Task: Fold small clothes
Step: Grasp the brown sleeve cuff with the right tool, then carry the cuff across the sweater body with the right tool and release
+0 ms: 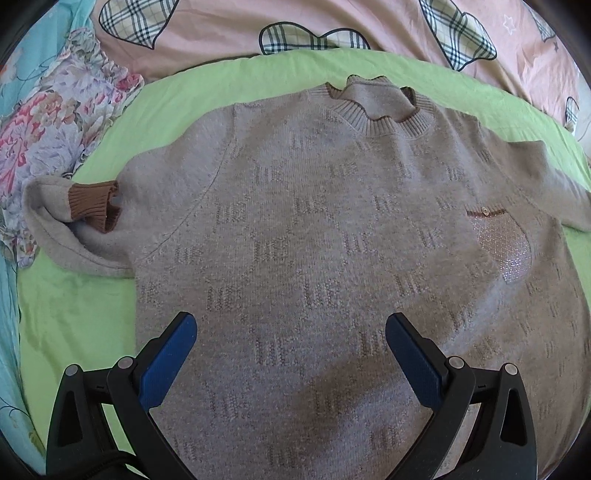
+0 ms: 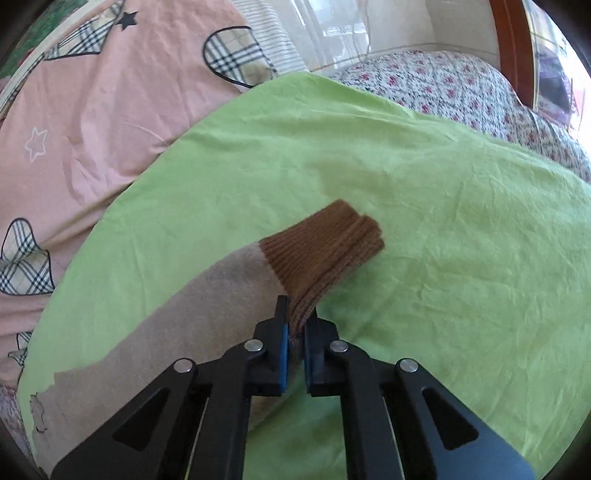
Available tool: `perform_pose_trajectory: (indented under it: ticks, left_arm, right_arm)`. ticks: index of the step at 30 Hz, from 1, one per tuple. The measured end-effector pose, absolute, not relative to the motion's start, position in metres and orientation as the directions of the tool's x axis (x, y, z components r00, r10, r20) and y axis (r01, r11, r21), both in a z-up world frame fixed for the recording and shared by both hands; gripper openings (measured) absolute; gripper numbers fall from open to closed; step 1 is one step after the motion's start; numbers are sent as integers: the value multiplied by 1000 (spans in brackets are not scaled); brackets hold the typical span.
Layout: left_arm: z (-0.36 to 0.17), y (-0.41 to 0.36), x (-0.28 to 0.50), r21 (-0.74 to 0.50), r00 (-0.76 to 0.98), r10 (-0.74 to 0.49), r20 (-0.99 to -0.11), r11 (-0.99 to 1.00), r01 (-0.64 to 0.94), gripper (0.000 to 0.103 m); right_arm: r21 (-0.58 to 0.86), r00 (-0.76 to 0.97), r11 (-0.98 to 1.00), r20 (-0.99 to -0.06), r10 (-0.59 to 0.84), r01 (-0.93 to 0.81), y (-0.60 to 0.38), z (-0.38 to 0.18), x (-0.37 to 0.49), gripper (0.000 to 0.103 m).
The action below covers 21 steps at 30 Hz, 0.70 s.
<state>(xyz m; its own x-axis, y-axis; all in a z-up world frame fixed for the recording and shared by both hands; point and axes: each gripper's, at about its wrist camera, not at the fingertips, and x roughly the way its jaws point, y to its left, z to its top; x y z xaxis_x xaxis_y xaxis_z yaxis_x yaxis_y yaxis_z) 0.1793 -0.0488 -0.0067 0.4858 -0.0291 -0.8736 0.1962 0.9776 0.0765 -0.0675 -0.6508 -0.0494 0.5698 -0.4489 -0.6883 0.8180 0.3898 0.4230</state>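
A beige knit sweater lies flat, front up, on a green sheet. Its left sleeve is folded back, with the brown cuff resting at the shoulder. A sparkly pocket sits on the right chest. My left gripper is open and empty, hovering over the sweater's lower body. In the right wrist view my right gripper is shut on the brown cuff of the other sleeve, which stretches across the green sheet.
A pink quilt with plaid hearts lies behind the sweater and also shows in the right wrist view. Floral fabric lies at the left. A flowered blanket and a wooden bed frame are at the far right.
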Motion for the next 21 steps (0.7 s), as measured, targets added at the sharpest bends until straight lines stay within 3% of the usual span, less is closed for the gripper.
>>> perform_pose_trajectory:
  ticks: [5, 10, 14, 21]
  left_arm:
    - [-9, -41, 178, 43, 480, -50, -876, 982, 182, 102]
    - [-3, -27, 173, 6, 489, -75, -869, 987, 163, 102]
    - [1, -16, 168, -22, 497, -94, -863, 989, 149, 102]
    - [-1, 0, 162, -48, 499, -114, -859, 989, 142, 102]
  right_arm:
    - [472, 727, 586, -599, -334, 658, -575, -12, -25, 7]
    - [567, 859, 727, -508, -61, 387, -468, 11, 33, 7]
    - [631, 863, 750, -474, 171, 198, -393, 14, 85, 7]
    - [685, 778, 728, -467, 421, 18, -290, 5, 157, 7]
